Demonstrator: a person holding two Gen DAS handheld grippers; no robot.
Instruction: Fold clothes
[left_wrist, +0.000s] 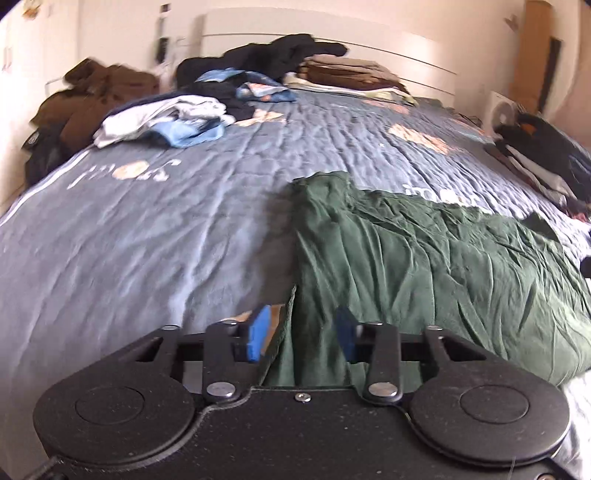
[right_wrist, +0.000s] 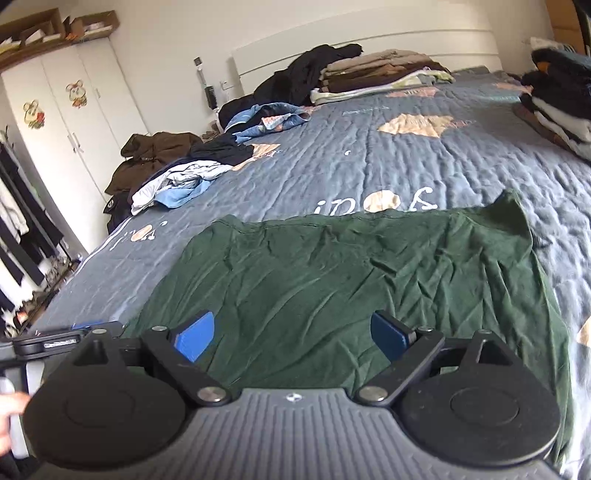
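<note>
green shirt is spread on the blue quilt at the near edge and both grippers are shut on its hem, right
Not quite. The green shirt does lie spread on the blue quilt at the near edge, but the right wrist view shows the right gripper open above it, gripping nothing. The left gripper is also open around its edge.
</note>
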